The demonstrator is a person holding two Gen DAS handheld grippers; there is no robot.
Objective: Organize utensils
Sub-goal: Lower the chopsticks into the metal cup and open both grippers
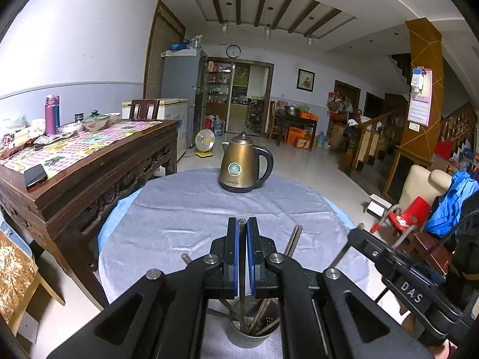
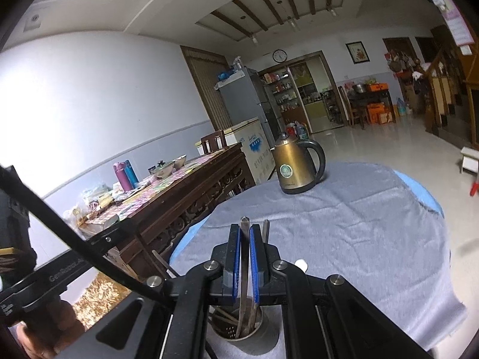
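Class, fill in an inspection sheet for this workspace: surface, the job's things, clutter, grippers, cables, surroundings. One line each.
Surface: round table under a grey-blue cloth, wrinkled.
Job's things: metal utensil holder at the near edge, with several chopsticks standing in it.
Clutter: gold electric kettle at the far side of the cloth.
Grippers: left gripper shut on one chopstick over the holder; right gripper shut on a utensil handle over the holder.
Cables: black cable crossing the right wrist view by the left gripper's frame.
Surroundings: carved wooden sideboard with bottles and bowls, fridge, red child's chair, staircase.
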